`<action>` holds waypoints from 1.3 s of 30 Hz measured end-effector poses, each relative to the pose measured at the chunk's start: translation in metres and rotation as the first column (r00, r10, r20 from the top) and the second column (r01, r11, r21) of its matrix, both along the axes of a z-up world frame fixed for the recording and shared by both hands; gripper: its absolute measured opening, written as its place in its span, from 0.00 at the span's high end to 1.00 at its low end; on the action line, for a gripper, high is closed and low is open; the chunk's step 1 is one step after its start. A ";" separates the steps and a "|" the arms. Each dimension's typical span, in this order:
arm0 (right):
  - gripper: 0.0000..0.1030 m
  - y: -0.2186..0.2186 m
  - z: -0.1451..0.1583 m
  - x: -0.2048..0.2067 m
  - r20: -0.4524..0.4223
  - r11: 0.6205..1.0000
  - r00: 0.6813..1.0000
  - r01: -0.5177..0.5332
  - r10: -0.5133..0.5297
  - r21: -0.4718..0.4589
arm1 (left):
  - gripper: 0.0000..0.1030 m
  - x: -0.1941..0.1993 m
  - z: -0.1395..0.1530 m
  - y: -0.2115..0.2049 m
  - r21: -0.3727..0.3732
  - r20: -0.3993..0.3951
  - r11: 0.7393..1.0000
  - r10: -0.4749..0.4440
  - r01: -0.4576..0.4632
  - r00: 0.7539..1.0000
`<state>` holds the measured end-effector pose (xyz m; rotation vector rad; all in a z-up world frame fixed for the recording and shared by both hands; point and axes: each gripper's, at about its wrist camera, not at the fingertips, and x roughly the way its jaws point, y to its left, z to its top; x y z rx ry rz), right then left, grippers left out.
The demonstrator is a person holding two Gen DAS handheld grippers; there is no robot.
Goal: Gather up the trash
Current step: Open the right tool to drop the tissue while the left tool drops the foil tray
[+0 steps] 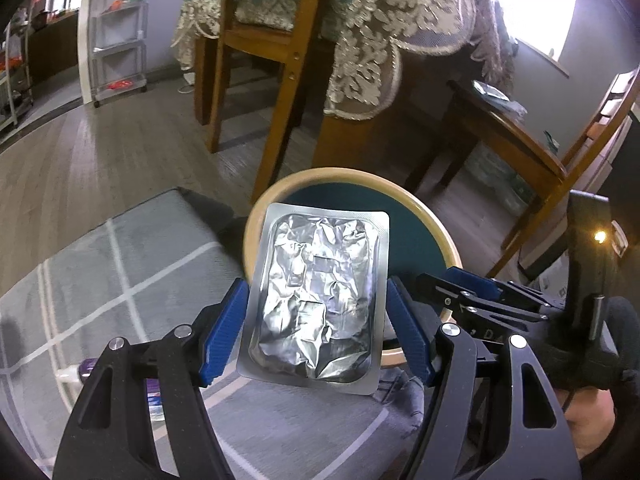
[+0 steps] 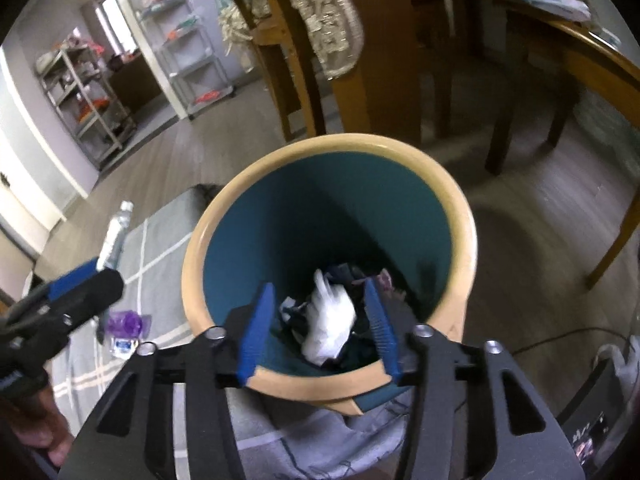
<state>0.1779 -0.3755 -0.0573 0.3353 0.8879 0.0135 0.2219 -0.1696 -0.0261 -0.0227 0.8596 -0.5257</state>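
1. Silver foil is what I am seeing first: a crumpled blister pack (image 1: pixel 316 300) is sitting upright between the blue pads of my left gripper (image 1: pixel 318 320), and both pads are pressing on its side edges, so that gripper is clamping it.
2. Just beyond the pack, ahead of the left fingers, the trash bin (image 1: pixel 416 200) with its tan rim and teal inside is standing on the grey rug (image 1: pixel 120 264).
3. My right gripper (image 2: pixel 320 332) is hanging over the bin's mouth (image 2: pixel 192 264), its jaws standing partly apart with nothing pinched between them.
4. Below those right fingers, a white crumpled wad (image 2: pixel 332 324) is lying among dark scraps at the bin's bottom.
5. Left of the right gripper, a plastic bottle (image 2: pixel 116 236) and a purple wrapper (image 2: pixel 126 324) are lying on the rug.
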 end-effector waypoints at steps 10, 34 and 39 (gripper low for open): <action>0.35 -0.030 0.008 -0.012 0.045 0.990 0.990 0.129 -0.131 0.057 | 0.33 0.012 -0.020 -0.037 0.009 -0.030 0.997 -0.081 0.081 0.996; 0.33 -0.015 0.014 -0.012 0.077 0.994 0.994 0.074 -0.079 0.076 | 0.13 0.018 -0.021 0.001 0.046 0.003 0.999 -0.004 0.004 1.000; 0.31 0.002 0.012 -0.009 0.077 0.997 0.997 0.017 -0.023 0.082 | 0.13 0.009 -0.017 0.040 0.042 0.009 0.997 0.066 -0.066 0.998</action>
